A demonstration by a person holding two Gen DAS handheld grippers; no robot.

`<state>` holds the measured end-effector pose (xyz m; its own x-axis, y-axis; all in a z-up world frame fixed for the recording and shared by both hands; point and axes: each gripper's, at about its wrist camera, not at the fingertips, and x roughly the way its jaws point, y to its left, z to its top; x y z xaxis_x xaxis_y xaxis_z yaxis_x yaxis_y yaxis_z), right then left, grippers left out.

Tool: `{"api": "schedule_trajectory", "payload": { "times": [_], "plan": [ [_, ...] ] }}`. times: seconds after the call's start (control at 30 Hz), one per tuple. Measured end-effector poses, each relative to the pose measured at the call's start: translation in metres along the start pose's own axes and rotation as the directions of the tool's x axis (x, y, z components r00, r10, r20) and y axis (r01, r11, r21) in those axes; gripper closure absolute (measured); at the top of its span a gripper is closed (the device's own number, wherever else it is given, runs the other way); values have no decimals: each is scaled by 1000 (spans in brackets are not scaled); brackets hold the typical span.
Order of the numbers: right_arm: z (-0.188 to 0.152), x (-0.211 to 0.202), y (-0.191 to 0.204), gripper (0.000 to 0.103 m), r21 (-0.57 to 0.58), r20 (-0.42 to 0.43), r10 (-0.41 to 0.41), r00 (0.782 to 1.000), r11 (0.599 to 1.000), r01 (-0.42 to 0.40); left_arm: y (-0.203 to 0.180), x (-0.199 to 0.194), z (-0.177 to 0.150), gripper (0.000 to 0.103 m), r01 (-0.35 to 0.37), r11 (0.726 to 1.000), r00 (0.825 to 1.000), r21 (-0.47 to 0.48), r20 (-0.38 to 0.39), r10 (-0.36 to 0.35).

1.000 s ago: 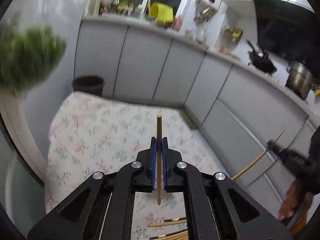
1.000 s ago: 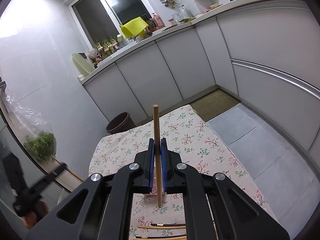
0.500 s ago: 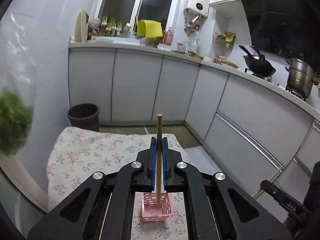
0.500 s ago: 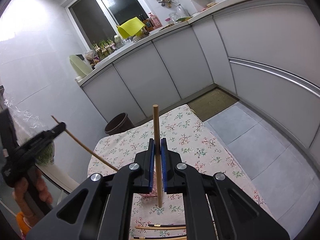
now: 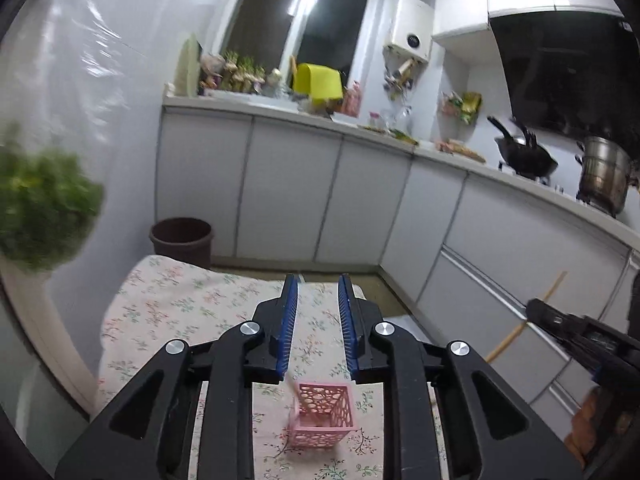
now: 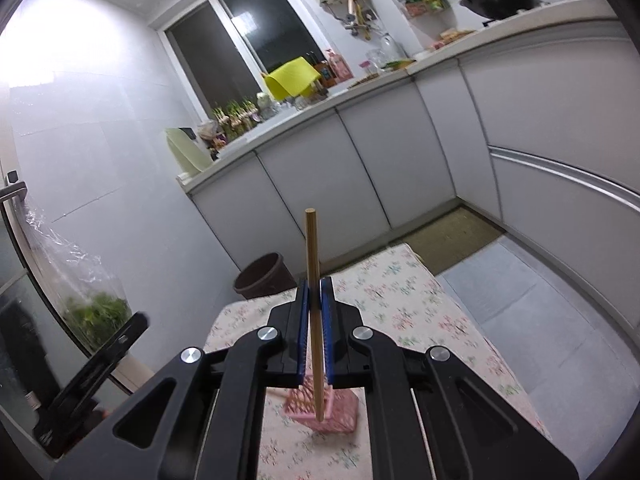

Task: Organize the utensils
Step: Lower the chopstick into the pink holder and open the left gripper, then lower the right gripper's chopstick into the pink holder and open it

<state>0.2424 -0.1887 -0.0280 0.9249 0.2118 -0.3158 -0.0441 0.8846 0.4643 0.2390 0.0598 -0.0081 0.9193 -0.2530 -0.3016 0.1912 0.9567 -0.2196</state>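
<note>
My left gripper [image 5: 317, 284] hovers over a pink lattice basket [image 5: 324, 416] on the floral tablecloth [image 5: 172, 300]. Its jaws are opening with nothing between them. A wooden chopstick [image 5: 298, 394] leans inside the basket just below them. My right gripper [image 6: 315, 284] is shut on another wooden chopstick [image 6: 312, 248], held upright above the same basket [image 6: 340, 412]. In the left wrist view the right gripper [image 5: 536, 308] shows at the right edge with its chopstick [image 5: 552, 288]. The left gripper [image 6: 136, 324] shows at the lower left of the right wrist view.
A brown bin [image 5: 182, 236] stands past the table's far end. A bag of greens [image 5: 44, 196] hangs at the left. White cabinets [image 5: 360, 200] with a crowded counter run along the back and right; a wok [image 5: 524, 160] and a pot [image 5: 604, 176] sit there.
The left jaws have parted and let go of their chopstick, which now sits in the pink basket. The right gripper has moved over the basket, still holding its chopstick.
</note>
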Motion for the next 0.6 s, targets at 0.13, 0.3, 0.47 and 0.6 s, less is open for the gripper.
{"api": "schedule_trajectory", "payload": {
  "times": [0.13, 0.3, 0.47, 0.6],
  "plan": [
    [1, 29, 14, 96, -50, 14, 4, 1000, 999, -3, 14, -35, 0, 83, -40, 996, 997, -76, 62, 45],
    [-14, 69, 20, 96, -77, -23, 4, 1000, 997, -6, 29, -41, -2, 83, -43, 993, 997, -107, 62, 50],
    [-44, 101, 23, 93, -128, -76, -21, 997, 992, 11, 41, -30, -6, 83, -54, 991, 998, -120, 24, 58],
    [-54, 107, 26, 93, -153, -108, -49, 993, 988, 33, 43, -27, -10, 83, -73, 991, 997, -113, -6, 72]
  ]
}}
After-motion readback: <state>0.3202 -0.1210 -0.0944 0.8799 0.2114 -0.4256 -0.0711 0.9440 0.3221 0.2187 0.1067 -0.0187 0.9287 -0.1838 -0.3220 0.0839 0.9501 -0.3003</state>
